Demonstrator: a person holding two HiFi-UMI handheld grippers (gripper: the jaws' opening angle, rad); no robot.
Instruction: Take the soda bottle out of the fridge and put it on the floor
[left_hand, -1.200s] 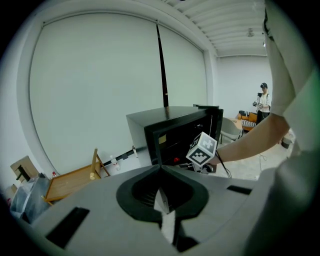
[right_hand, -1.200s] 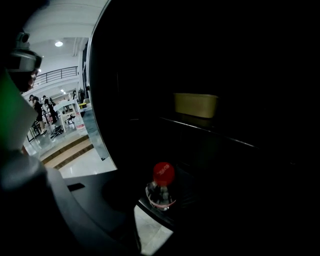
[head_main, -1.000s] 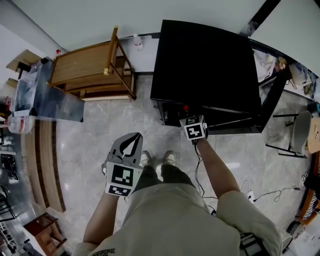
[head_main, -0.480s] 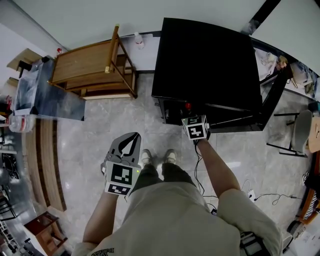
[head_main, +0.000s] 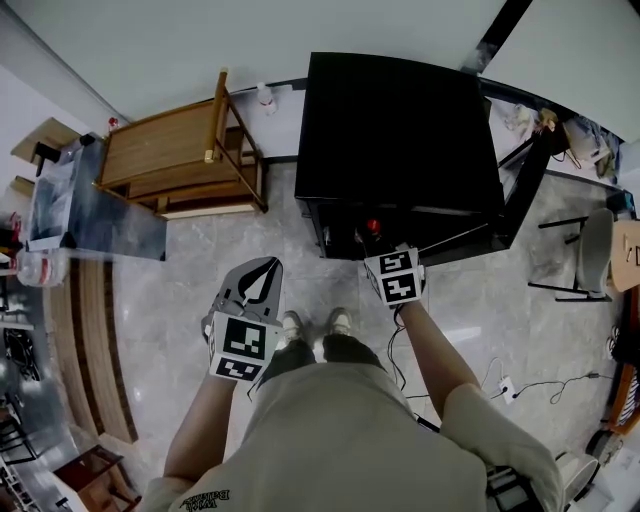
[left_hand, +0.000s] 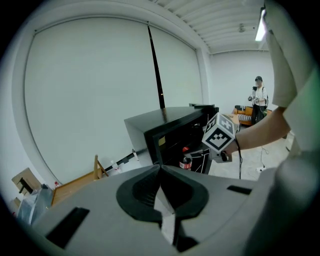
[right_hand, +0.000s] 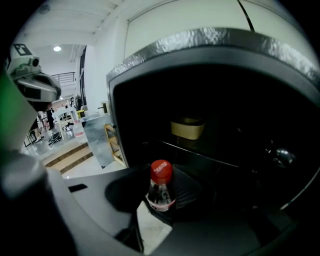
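Note:
The soda bottle (right_hand: 161, 190), clear with a red cap and a red label, stands upright between the jaws of my right gripper (right_hand: 159, 201). The jaws have just been closing and now grip its body. They hold it at the open front of the black fridge (head_main: 400, 130). From the head view only the red cap (head_main: 372, 226) shows, just ahead of the right gripper (head_main: 381, 247). My left gripper (head_main: 269, 264) hangs shut and empty over the floor near my feet. Its own view shows the soda bottle (left_hand: 185, 161) and the right gripper's marker cube (left_hand: 220, 135).
The fridge door (head_main: 528, 190) stands open to the right. A yellow tub (right_hand: 187, 128) sits on a shelf inside. A wooden rack (head_main: 180, 150) and a shiny grey sheet (head_main: 95, 208) lie to the left, cables (head_main: 520, 386) on the floor to the right. A person (left_hand: 258, 97) stands far off.
My right gripper has drawn back a little from the fridge and risen, with the red cap staying just ahead of it. The left gripper has kept its place.

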